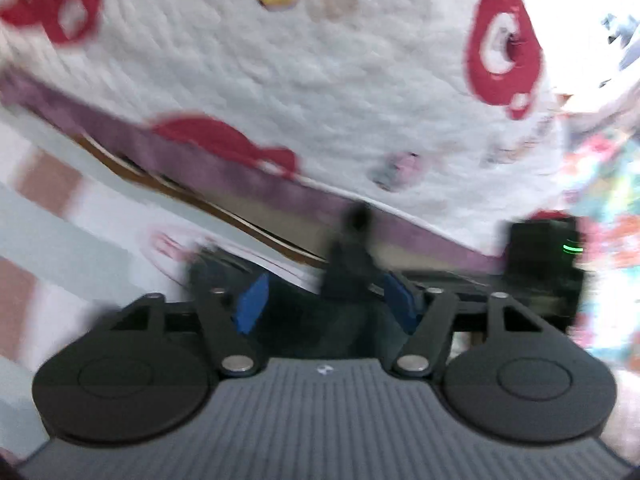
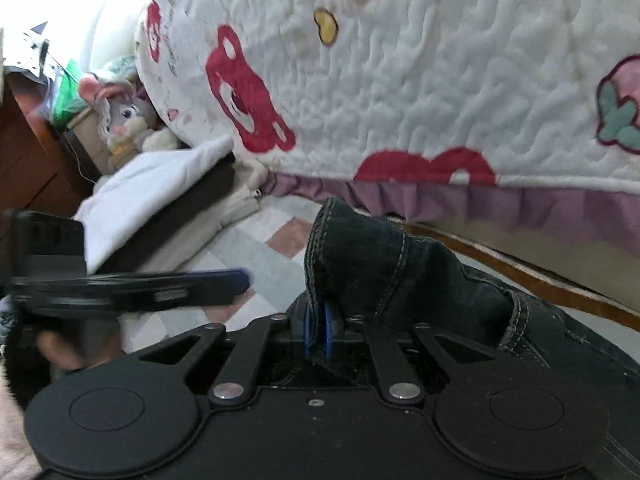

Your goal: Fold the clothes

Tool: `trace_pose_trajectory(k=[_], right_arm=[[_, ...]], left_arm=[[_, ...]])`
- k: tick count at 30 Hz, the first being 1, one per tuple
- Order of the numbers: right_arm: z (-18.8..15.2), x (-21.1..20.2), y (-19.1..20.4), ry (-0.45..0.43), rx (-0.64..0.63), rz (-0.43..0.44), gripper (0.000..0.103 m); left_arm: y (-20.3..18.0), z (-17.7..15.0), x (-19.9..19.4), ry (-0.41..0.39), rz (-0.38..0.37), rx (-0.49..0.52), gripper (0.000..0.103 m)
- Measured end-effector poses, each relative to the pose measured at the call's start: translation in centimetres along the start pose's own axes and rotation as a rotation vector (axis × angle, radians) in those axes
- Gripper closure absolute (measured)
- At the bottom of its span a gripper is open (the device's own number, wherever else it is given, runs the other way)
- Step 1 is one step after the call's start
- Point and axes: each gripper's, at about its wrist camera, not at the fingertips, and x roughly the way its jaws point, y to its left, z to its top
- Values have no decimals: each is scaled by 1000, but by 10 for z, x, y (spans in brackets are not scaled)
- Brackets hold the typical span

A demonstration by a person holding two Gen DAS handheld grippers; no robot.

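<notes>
In the right wrist view a pair of black jeans (image 2: 400, 272) with pale stitching bunches up over my right gripper (image 2: 318, 334), whose blue pads are shut on a fold of the denim. The rest of the jeans trails off to the lower right. My left gripper (image 2: 236, 280) shows as a blurred black bar to the left, apart from the denim, with a hand (image 2: 60, 348) under it. In the blurred left wrist view my left gripper (image 1: 326, 302) stands open, its blue pads well apart. A dark strip of the jeans (image 1: 348, 256) lies between them, unpressed.
A white quilt (image 2: 400, 80) with red prints and a purple frill (image 2: 520, 208) hangs over the bed's side just ahead. Checked floor tiles (image 2: 260, 248) lie below. At the left are a white folded cloth (image 2: 152, 188), soft toys (image 2: 128, 116) and wooden furniture (image 2: 28, 152).
</notes>
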Motion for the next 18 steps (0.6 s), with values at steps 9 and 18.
trace_pose_trajectory(k=[9,18], right_arm=[[-3,-26,-3,-45,29,8,94],[6,-60,-11,-148,155,56,39]], left_arm=[[-37,-29,49,197,-51,219,97],[-5,-55,-1,202,-59,-207,97]])
